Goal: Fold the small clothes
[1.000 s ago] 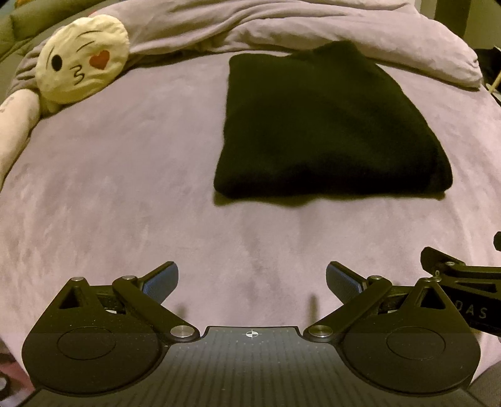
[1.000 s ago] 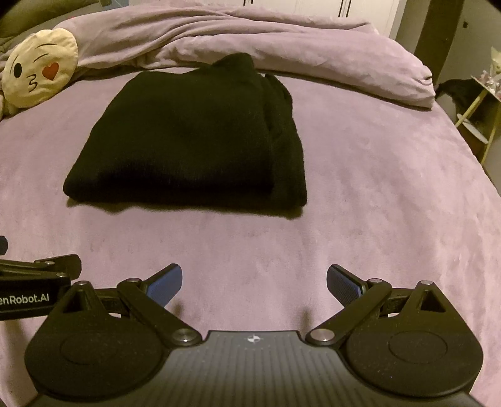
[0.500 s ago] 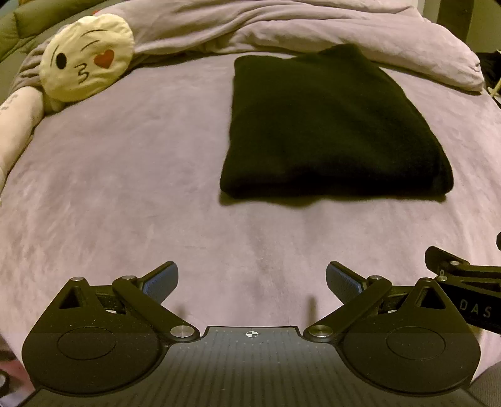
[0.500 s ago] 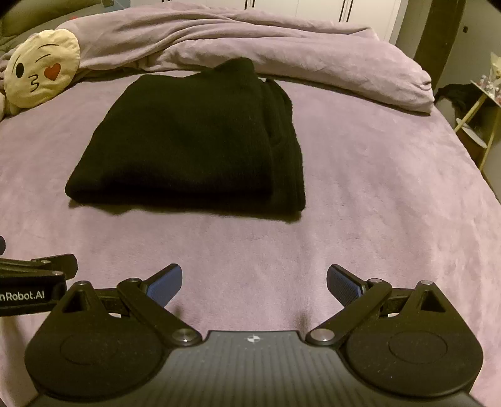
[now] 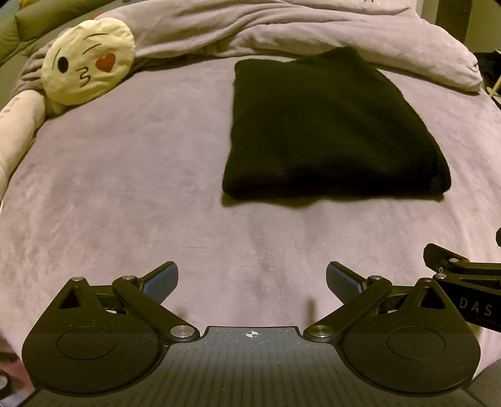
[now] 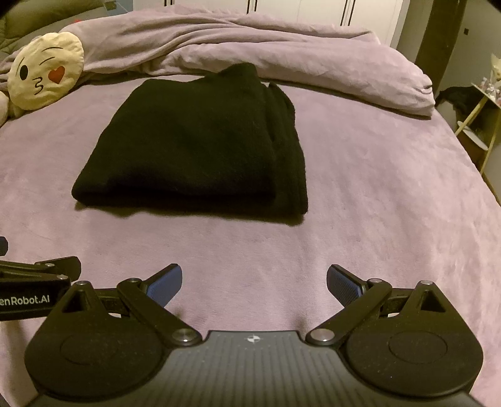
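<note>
A black garment point(image 5: 332, 125) lies folded into a thick rectangle on the mauve bed cover point(image 5: 125, 175). In the right wrist view the same black garment point(image 6: 200, 147) shows stacked layers along its right edge. My left gripper point(image 5: 252, 281) hovers open over bare cover, well short of the garment's near edge, with nothing between its blue pads. My right gripper point(image 6: 254, 283) is open too, just as far back and empty. Each gripper's side shows at the other view's edge: the right gripper point(image 5: 463, 288), the left gripper point(image 6: 37, 288).
A round yellow emoji cushion point(image 5: 89, 61) rests at the far left. A bunched mauve duvet point(image 5: 313, 31) runs along the back of the bed. Beyond the bed's right edge stands a small gold-legged shelf point(image 6: 479, 115) and white wardrobe doors point(image 6: 297, 9).
Both grippers have drifted back slightly and shifted; the garment sits a little farther right in the left view. The garment itself has not moved and both grippers stay open.
</note>
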Tool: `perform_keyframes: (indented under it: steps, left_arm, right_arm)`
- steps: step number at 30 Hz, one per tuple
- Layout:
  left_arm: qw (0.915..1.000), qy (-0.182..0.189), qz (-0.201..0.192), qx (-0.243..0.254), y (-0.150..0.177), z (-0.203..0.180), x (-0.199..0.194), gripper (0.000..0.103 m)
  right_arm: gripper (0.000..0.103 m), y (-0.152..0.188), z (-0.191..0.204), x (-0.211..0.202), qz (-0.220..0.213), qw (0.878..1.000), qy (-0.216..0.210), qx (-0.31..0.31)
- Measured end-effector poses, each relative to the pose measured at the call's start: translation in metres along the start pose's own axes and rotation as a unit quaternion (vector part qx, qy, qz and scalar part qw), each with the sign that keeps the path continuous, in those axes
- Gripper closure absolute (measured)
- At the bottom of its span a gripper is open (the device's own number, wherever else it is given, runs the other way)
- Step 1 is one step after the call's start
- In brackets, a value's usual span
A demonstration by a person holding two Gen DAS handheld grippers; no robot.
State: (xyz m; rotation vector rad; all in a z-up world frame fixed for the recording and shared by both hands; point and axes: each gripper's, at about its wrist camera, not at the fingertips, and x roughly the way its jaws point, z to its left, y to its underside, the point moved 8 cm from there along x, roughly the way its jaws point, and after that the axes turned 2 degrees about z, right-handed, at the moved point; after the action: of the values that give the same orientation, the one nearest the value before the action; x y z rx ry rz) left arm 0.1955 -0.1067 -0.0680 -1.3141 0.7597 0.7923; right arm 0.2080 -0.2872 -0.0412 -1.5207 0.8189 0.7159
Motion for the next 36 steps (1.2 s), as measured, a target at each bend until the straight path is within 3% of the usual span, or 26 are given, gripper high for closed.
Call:
perform_keyframes:
  steps: [36]
  left_arm:
    - [1.0, -0.002, -0.001, 0.0, -0.0007, -0.0026, -0.0024, 0.0]
  right_arm:
    - [0.004, -0.0018, -0.0015, -0.0016, 0.0, 1.0, -0.004, 0.001]
